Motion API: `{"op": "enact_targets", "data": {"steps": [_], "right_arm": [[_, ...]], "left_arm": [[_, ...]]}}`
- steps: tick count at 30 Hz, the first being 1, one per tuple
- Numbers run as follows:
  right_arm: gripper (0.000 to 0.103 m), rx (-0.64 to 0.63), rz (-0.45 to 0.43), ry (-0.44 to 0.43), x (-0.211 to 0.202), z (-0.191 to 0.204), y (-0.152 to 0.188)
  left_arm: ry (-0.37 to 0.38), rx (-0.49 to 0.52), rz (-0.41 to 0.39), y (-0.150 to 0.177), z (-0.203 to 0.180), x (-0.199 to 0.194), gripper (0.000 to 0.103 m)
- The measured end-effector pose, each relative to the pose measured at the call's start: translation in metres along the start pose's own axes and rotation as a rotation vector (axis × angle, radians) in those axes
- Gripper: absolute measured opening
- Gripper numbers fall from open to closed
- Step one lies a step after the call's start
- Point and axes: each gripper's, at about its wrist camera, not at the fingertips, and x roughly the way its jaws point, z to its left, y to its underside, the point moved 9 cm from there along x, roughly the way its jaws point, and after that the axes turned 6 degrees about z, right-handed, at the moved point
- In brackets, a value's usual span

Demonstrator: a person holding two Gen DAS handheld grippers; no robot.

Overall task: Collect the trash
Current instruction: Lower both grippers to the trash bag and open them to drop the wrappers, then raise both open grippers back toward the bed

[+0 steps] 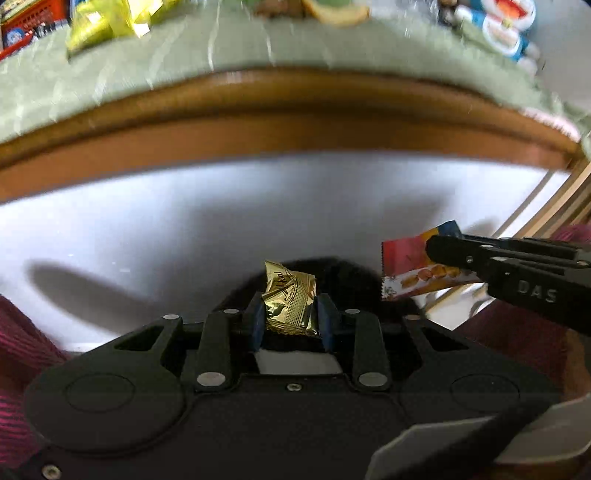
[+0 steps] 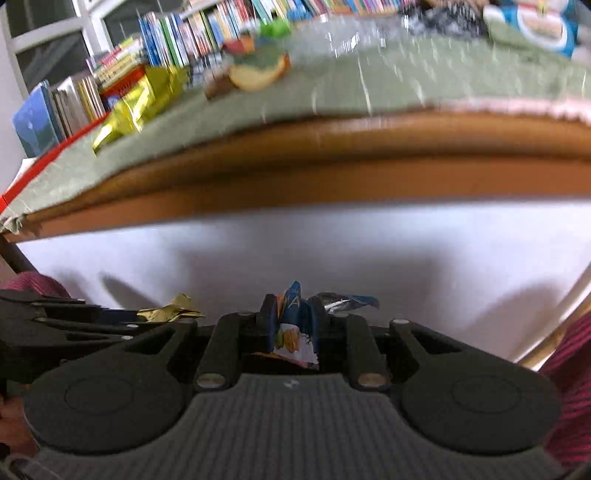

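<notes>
My left gripper (image 1: 290, 314) is shut on a crumpled gold foil wrapper (image 1: 290, 301), held below the wooden table edge (image 1: 295, 122). In the same left wrist view my right gripper (image 1: 430, 254) comes in from the right, shut on a red, yellow and blue snack wrapper (image 1: 404, 258). The right wrist view shows that gripper (image 2: 291, 317) pinching the snack wrapper (image 2: 293, 332) between its fingers. At the left edge there, the left gripper (image 2: 140, 319) holds the gold wrapper (image 2: 171, 310). A dark round shape (image 1: 343, 273), blurred, lies below the gold wrapper.
The table carries a green cloth (image 1: 258, 55) with yellow foil wrappers (image 1: 107, 26), a fruit peel (image 2: 258, 75) and blue-and-white tubs (image 1: 506, 29). Books (image 2: 177, 40) line the far side. White floor (image 1: 184, 221) spreads under the table. Maroon sleeves (image 1: 18, 350) flank the grippers.
</notes>
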Motion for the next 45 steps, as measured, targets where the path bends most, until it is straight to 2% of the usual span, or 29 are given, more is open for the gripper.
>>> {"op": "enact_targets", "data": {"steps": [4, 17, 20, 22, 24, 26, 32, 45], "right_arm": [[0.023, 0.001, 0.032, -0.03, 0.008, 0.001, 0.004], [0.031, -0.079, 0.089, -0.083, 0.017, 0.015, 0.0], [0.04, -0.11, 0.104, -0.084, 0.017, 0.017, 0.001], [0.054, -0.125, 0.108, -0.085, 0.016, 0.016, 0.0], [0.057, -0.135, 0.109, -0.078, 0.015, 0.014, -0.001], [0.058, -0.151, 0.104, -0.065, 0.011, 0.01, -0.005], [0.061, -0.161, 0.063, -0.025, -0.012, -0.008, -0.018], [0.07, -0.125, -0.139, 0.215, -0.127, -0.055, -0.053]], "left_arm": [[-0.004, -0.011, 0.043, 0.003, 0.003, 0.017, 0.028], [-0.002, -0.01, 0.054, 0.001, 0.003, 0.025, 0.029], [-0.002, -0.012, 0.054, 0.0, 0.003, 0.025, 0.029], [-0.007, -0.011, 0.052, 0.001, 0.0, 0.022, 0.03], [-0.009, -0.009, 0.049, 0.001, 0.0, 0.02, 0.033], [-0.012, -0.01, 0.047, 0.0, 0.001, 0.019, 0.037], [-0.016, -0.014, 0.033, -0.001, 0.002, 0.013, 0.042], [-0.014, -0.042, -0.046, 0.0, 0.02, -0.026, 0.053]]}}
